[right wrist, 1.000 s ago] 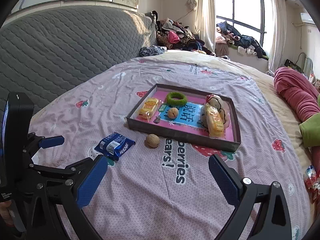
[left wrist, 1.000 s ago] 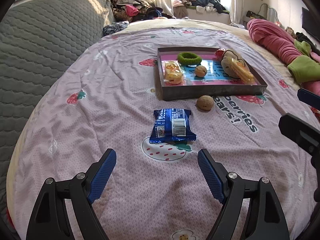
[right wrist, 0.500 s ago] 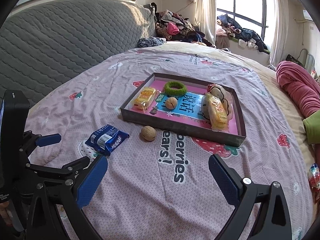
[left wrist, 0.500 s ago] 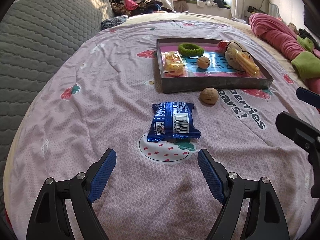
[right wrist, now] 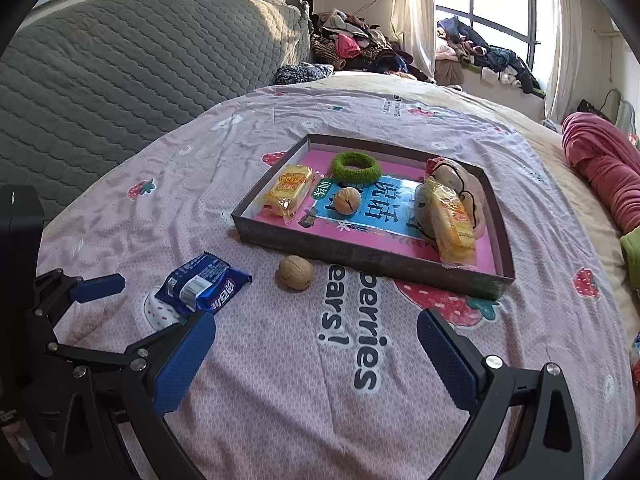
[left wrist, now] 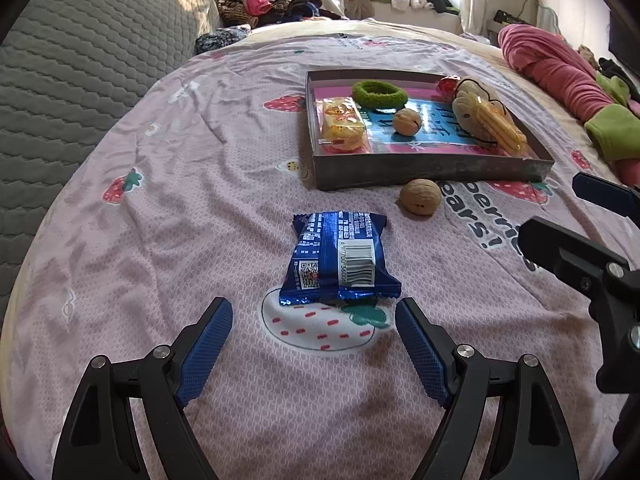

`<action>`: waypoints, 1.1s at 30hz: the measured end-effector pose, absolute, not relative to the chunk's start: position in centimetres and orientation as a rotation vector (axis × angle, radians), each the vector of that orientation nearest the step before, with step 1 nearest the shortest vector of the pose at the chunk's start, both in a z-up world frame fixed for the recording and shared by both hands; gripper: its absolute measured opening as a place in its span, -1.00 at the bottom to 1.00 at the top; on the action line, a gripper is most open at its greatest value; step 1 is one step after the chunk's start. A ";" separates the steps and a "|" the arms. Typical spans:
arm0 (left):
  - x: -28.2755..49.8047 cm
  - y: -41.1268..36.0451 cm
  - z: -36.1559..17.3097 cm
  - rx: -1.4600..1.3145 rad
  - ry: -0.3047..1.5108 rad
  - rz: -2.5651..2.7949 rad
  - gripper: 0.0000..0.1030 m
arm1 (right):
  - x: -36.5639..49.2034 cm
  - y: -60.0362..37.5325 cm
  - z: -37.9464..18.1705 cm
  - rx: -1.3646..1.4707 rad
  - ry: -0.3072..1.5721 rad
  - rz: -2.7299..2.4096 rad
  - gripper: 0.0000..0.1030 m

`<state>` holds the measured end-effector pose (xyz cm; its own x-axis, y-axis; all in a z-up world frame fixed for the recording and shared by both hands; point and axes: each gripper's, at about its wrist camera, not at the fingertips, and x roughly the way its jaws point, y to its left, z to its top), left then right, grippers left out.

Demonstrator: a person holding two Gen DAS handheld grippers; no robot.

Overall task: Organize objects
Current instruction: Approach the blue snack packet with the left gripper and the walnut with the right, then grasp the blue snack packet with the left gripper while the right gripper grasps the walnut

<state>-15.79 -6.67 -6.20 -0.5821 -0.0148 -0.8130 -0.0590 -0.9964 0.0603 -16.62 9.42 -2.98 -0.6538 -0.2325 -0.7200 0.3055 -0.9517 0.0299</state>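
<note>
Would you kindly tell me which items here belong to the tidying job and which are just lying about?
Part of the job:
blue snack packet
loose walnut
tray
left gripper
right gripper

Just lying about:
pink blanket
clothes pile
grey headboard

A lived-in home bedroom: a bed [right wrist: 280,360] under a pink strawberry-print sheet, a grey quilted headboard [right wrist: 120,80], heaped clothes [right wrist: 352,48] by a curtained window [right wrist: 492,12], and what looks like a rolled pink blanket [left wrist: 552,68].
</note>
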 end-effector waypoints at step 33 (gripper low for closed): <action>-19.8 -6.4 -8.0 -1.437 0.094 2.783 0.64 | -23.6 7.2 -7.5 1.228 0.124 -2.542 0.97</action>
<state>-19.81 -6.37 -7.99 -0.5793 -0.0202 -0.8149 -0.0348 -0.9982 0.0495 -23.56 7.20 -7.55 -0.5821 -0.2422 -0.7762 0.3168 -0.9467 0.0578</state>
